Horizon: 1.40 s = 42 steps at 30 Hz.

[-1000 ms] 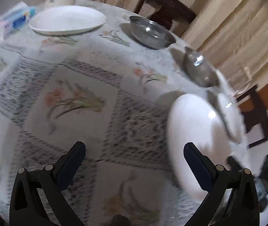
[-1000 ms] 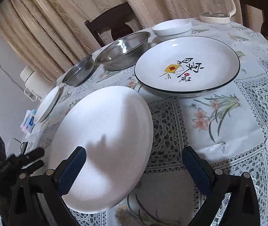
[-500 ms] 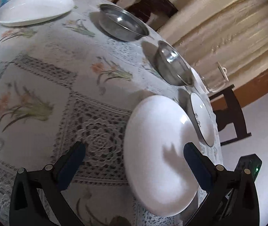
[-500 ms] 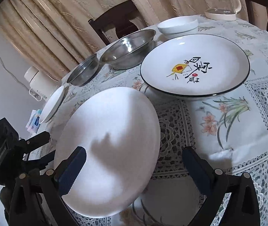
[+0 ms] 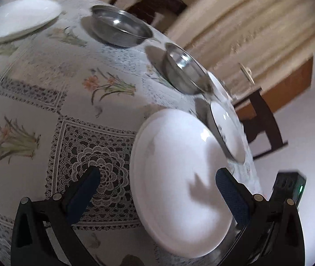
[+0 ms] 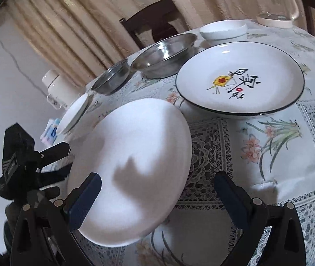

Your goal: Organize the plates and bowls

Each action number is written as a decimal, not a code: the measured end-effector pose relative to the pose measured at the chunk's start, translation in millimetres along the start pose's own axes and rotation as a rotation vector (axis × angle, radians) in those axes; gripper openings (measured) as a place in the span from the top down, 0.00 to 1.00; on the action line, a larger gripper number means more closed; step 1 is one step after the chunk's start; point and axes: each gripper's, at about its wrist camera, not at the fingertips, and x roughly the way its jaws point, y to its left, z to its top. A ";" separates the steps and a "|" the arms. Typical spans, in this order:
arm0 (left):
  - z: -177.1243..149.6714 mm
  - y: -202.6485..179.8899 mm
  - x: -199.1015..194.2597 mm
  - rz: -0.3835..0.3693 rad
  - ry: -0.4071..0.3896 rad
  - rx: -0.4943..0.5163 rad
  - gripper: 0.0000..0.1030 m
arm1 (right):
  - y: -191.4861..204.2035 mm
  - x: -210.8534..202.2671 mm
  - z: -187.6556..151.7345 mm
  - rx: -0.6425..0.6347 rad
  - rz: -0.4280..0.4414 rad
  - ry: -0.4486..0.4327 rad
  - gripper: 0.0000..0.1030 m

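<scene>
A plain white plate [image 5: 179,177] [image 6: 135,164] lies near the table's front edge, and both grippers stand around it. My left gripper [image 5: 157,192] is open, its right finger over the plate and its left finger over the lace cloth. My right gripper [image 6: 157,197] is open too, its left finger above the plate's near rim. Nothing is held. Behind sit a printed plate [image 6: 239,77] [image 5: 228,133], two steel bowls [image 6: 164,55] [image 6: 111,79], a small white bowl [image 6: 223,31] and a smaller white plate [image 6: 73,115] [image 5: 18,20].
The left gripper [image 6: 67,159] shows at the plain plate's left rim in the right wrist view. A glass kettle [image 6: 277,11], a white flask [image 6: 55,84] and a tissue pack [image 6: 51,133] stand at the table's edges. Dark chairs [image 6: 155,24] and curtains lie beyond.
My left gripper has swung right and closed in on the plain white plate, which now fills its lower right view. My right gripper has edged slightly nearer. Both stay open.
</scene>
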 end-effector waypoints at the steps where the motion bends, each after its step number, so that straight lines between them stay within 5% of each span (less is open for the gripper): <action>1: -1.5 -2.5 0.5 0.007 0.007 0.031 0.00 | -0.1 0.0 -0.2 -0.003 0.002 0.003 0.00; 5: -6.1 -5.3 -0.3 0.016 0.004 0.086 0.00 | 0.2 1.2 2.0 -0.020 0.013 0.025 0.00; 13: -2.6 8.0 -4.3 -0.124 -0.004 -0.039 0.05 | -8.4 0.0 7.6 0.036 0.064 0.016 0.01; 17: -2.3 -0.8 5.2 -0.130 0.037 0.006 0.25 | -13.3 0.8 9.5 0.059 0.067 -0.011 0.18; 21: -0.4 1.5 8.1 -0.118 0.042 0.008 0.34 | -17.6 2.0 9.8 0.079 0.095 -0.014 0.29; 23: 0.3 3.7 7.9 -0.116 0.043 0.003 0.40 | -17.5 4.4 9.2 0.079 0.116 -0.002 0.49; 34: -6.1 5.0 4.9 -0.107 0.009 0.054 0.45 | -18.5 6.4 6.7 0.085 0.113 0.005 0.56; 42: -10.7 -2.6 -3.3 -0.062 -0.064 0.118 0.49 | 0.8 7.9 5.6 -0.023 0.003 -0.014 0.56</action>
